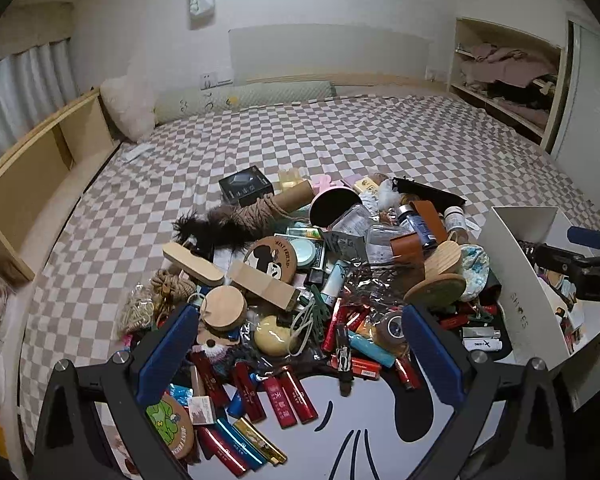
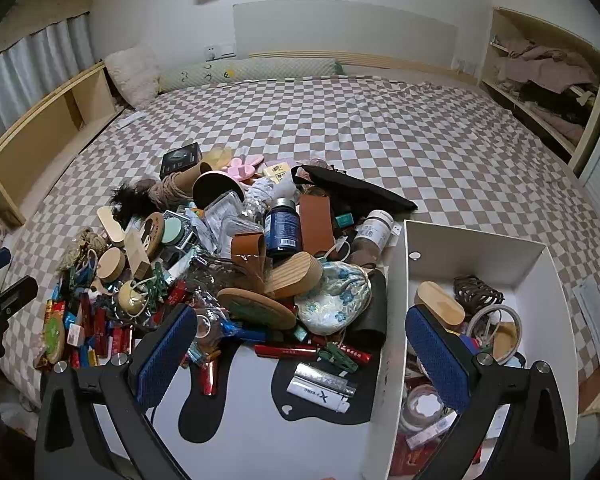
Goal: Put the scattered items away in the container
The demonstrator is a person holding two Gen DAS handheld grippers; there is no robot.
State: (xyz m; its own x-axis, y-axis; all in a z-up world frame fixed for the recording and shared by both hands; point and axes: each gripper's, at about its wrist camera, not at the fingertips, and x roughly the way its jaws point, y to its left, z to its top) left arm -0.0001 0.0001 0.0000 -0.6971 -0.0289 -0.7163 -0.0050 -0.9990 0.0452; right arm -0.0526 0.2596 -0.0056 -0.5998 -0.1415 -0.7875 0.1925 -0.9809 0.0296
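Most of the job is left: a big pile of scattered items (image 2: pixel 236 248) covers the bed (image 2: pixel 380 140) at frame centre, while the white box (image 2: pixel 476 240) at lower right holds only a few things. The box's long axis runs from the near edge toward the headboard. The left gripper (image 1: pixel 300 344) and right gripper (image 2: pixel 300 344) hover with fingers spread wide, holding nothing.

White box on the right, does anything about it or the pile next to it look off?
The white box sits upright and already holds a few things. The odd part is beside it: a pile of lighters, bottles, coasters and rope heaped on the checkered bed, a blue bottle tipped among them.
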